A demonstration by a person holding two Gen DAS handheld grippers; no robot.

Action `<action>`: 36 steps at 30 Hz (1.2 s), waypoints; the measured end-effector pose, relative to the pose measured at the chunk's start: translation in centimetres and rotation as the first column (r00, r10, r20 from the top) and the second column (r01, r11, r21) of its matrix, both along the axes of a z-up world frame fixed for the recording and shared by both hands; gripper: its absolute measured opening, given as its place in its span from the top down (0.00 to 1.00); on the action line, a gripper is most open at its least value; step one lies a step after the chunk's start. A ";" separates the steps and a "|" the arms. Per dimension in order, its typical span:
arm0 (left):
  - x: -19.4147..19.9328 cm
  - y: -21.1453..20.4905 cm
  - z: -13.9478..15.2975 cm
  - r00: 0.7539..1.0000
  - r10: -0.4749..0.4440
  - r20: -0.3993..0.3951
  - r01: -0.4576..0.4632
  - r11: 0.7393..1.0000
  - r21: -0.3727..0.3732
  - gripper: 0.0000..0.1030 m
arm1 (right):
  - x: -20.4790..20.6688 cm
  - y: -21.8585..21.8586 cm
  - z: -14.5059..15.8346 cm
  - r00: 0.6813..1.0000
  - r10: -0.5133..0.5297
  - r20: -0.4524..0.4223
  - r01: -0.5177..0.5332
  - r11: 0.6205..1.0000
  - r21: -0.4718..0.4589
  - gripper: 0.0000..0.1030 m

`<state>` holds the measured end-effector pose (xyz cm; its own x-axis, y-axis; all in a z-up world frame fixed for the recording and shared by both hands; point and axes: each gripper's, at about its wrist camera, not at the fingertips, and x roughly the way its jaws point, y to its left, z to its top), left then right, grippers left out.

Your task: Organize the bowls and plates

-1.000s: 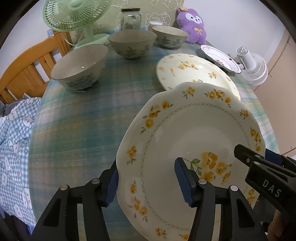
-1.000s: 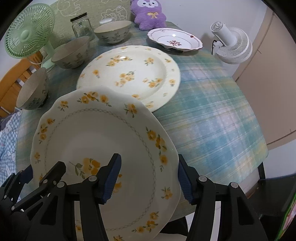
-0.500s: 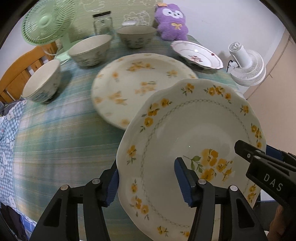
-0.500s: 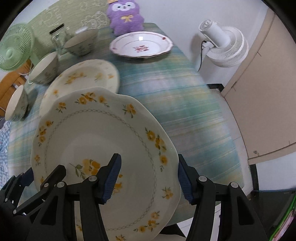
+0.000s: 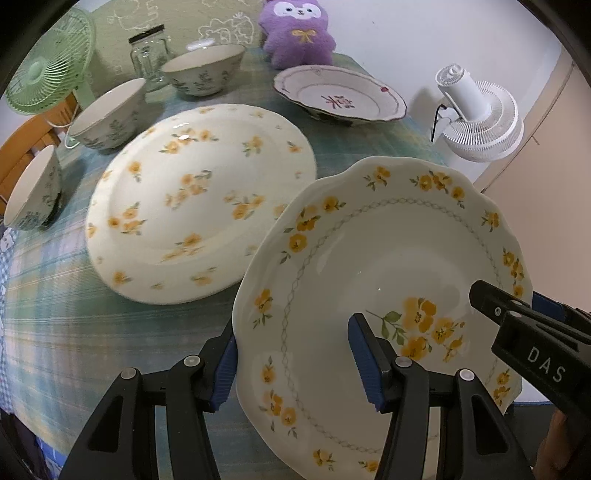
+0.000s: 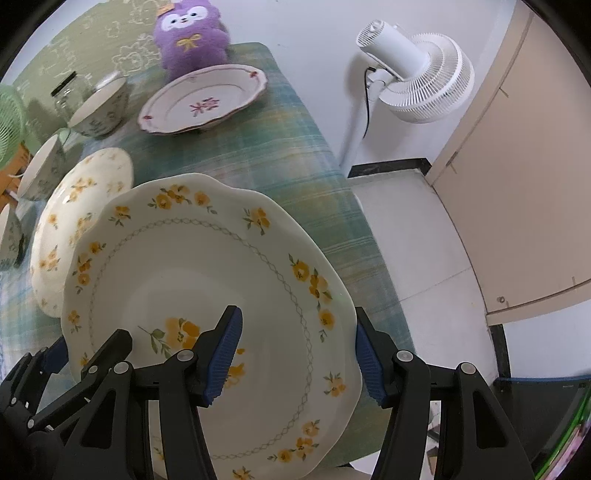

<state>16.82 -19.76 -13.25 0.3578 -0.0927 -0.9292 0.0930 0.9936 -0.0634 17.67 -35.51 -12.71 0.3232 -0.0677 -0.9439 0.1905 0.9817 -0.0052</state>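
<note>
A scalloped cream plate [image 5: 388, 258] with yellow flowers hangs in the air between both grippers. My left gripper [image 5: 293, 350] is shut on its left rim, one pad under the edge and one on the plate's face. Across the plate, my right gripper [image 6: 297, 339] is shut on the right rim [image 6: 343, 302]. A larger round yellow-flower plate [image 5: 199, 199] lies on the table just left of the held one. Farther back sits a red-trimmed plate [image 5: 340, 96]. Three floral bowls [image 5: 203, 72] [image 5: 107, 110] [image 5: 33, 188] line the left side.
A plaid cloth covers the table [image 5: 74, 314], whose right edge [image 6: 332, 155] drops to a white floor. A green fan [image 5: 48, 62], glass jar [image 5: 147, 55] and purple plush [image 5: 295, 29] stand at the back. A white fan [image 5: 476, 110] stands beside the table.
Both grippers have carried the scalloped plate rightward across the table. The bowls and the round plate slid left in view; the table's right edge and white fan came closer.
</note>
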 end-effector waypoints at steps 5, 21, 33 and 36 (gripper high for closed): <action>1.4 -1.4 -0.7 1.000 0.022 -0.012 -0.022 1.000 0.013 0.45 | 0.9 -1.2 -0.8 1.000 -0.005 -0.010 0.005 1.000 0.013 0.39; 2.0 -2.6 -0.4 1.000 0.012 -0.004 -0.011 0.998 0.065 0.30 | 1.5 -2.3 -1.7 1.000 -0.001 -0.028 0.003 0.998 0.065 0.37; 1.6 0.4 4.0 0.996 0.041 0.084 -0.045 0.997 0.056 0.19 | 0.5 -0.3 3.5 0.997 0.002 0.076 -0.007 0.997 0.074 0.36; 1.6 1.9 4.9 0.993 0.042 0.108 -0.047 0.998 0.045 0.18 | 0.7 1.3 4.6 0.994 0.020 0.107 -0.028 0.997 0.074 0.34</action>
